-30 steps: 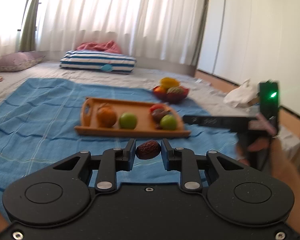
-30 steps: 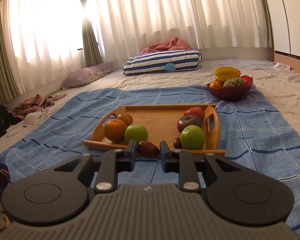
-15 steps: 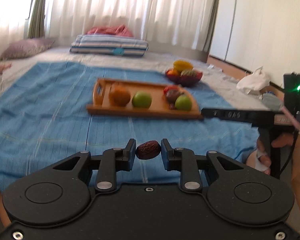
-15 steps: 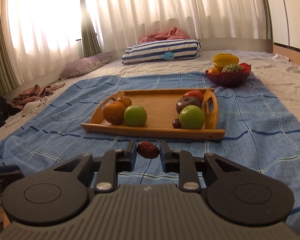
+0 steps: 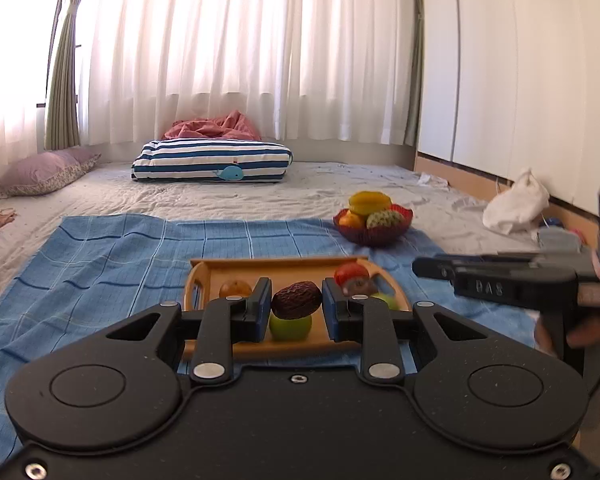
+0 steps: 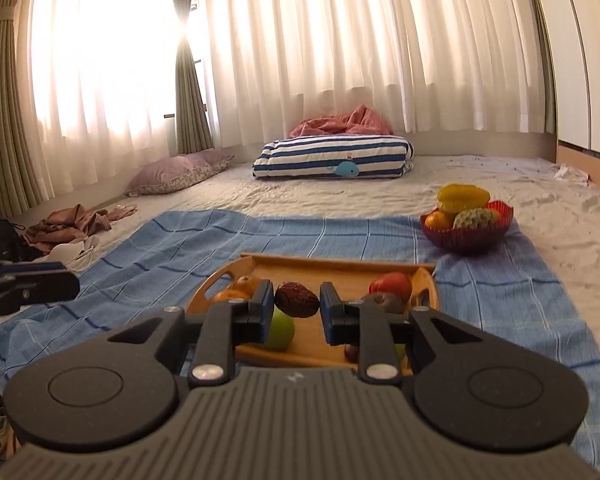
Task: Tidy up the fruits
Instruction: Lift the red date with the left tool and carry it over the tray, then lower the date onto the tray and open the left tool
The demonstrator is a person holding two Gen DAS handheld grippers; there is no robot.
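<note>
**Both grippers rise with a date each**

I hold one wrinkled brown date in each gripper. The left gripper (image 5: 295, 304) is clamped on its date (image 5: 295, 300), and the right gripper (image 6: 297, 303) is clamped on the other date (image 6: 297, 300). In both views the fruit sits between the blue pads, clear of the blanket.

What changes in the last second is the height and the angle of view. Before, the tray (image 5: 203, 276) was large and low in both pictures, close in front of the fingers. Now it is smaller and half hidden behind the grippers, and I see more of the curtains and of the room. So both hands are lifted and pulled a little back from the tray. The grip itself does not change; the dates stay in the same place between the pads.

On the tray I see an orange, a green apple (image 5: 291, 327), a red fruit and a dark one. The red bowl (image 6: 466, 236) stands beyond the tray, at the far right corner of the blue blanket (image 6: 340, 236), with a yellow starfruit and other fruits in it.

I judge that the pick is finished and the carry begins. The bowl is probably the place for the dates, but this I cannot know. The dates are small and rounded, so they can slip if I swing too fast.
</note>
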